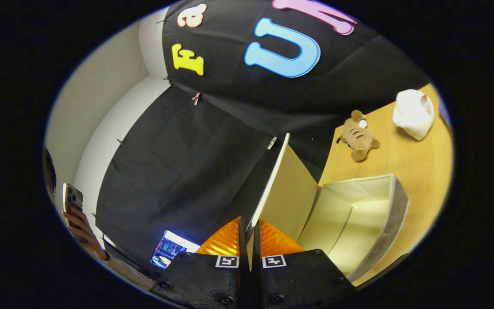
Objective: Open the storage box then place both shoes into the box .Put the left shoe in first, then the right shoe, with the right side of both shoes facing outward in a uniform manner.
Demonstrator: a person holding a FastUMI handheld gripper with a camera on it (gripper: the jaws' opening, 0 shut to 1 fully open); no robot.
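Note:
My gripper (250,238) is shut on the lid (287,189) of the storage box, with the lid's thin edge pinched between both fingers. The lid stands swung up from the box, cream on its inner face. The box (395,206) is grey outside and pale inside; it lies open on the wooden table to the right of the fingers, and its inside holds nothing that I can see. The whole view is tilted, so the table runs up the right side.
Beyond the box on the wooden table (423,163) lie a brown plush toy (358,137) and a white crumpled cloth or bag (414,112). To the left, a person's hand (82,229) holds up a phone (72,198). A lit screen (169,249) sits near the fingers.

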